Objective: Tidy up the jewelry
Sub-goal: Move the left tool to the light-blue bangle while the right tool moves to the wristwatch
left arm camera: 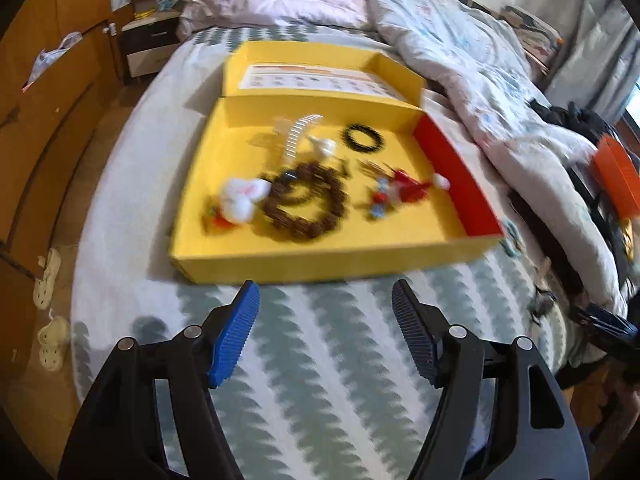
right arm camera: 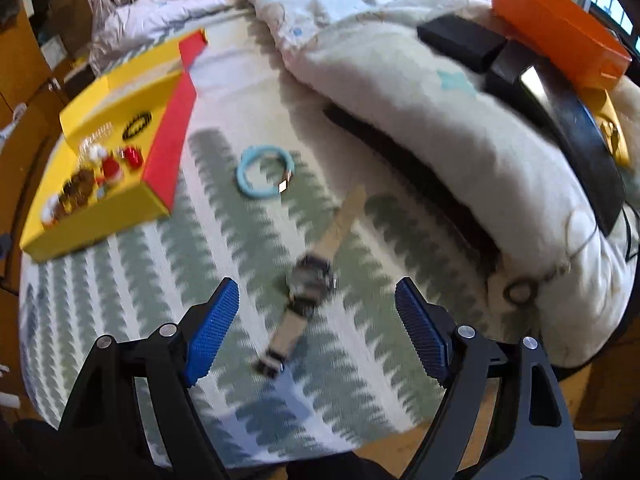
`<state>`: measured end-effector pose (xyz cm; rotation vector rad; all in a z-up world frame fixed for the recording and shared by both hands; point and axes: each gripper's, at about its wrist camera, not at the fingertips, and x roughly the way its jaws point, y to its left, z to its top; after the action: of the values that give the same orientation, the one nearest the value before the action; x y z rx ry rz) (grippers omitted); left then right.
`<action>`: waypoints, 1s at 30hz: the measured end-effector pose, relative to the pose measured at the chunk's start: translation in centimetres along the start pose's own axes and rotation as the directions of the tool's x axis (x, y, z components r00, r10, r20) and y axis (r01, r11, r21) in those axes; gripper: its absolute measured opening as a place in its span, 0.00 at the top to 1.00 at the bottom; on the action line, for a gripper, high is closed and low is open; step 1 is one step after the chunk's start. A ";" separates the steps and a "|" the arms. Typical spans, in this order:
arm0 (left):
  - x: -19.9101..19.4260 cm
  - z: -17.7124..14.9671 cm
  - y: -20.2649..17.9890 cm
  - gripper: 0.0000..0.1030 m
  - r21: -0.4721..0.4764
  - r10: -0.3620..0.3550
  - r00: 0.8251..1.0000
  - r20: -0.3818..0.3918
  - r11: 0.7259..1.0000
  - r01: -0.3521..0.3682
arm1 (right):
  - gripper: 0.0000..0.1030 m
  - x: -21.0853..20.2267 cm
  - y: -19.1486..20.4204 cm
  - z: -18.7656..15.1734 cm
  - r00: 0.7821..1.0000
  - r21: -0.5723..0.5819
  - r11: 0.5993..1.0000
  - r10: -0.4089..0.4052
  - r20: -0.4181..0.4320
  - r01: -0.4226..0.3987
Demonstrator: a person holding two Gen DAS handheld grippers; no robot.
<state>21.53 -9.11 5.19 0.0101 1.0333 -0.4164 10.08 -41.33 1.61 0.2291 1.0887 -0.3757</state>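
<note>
With both the right tool (right arm camera: pixel 316 294) and left tool (left arm camera: pixel 325 295) wide and empty, the wristwatch (right arm camera: pixel 310 284) near the bed's (right arm camera: pixel 120 264) front edge could slip from a grab on its thin strap

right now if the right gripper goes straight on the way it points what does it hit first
Most likely the wristwatch lying on the bedspread: it sits just ahead, between the open right gripper fingers. Depth is unclear.

The bed (right arm camera: pixel 132 280) bears a yellow box (left arm camera: pixel 320 256), blue bracelet (right arm camera: pixel 256 192), wristwatch (right arm camera: pixel 310 280) and quilt (right arm camera: pixel 400 92).
</note>
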 end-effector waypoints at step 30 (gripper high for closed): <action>14.4 6.2 -28.0 0.24 0.418 -0.063 0.982 -0.180 0.898 0.134 | 0.20 3.0 0.8 1.2 0.996 0.042 0.995 0.094 -0.008 -0.093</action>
<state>23.51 -40.94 1.61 0.3949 1.0877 -0.7411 12.63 -41.55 -0.48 0.3183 1.0765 -0.3140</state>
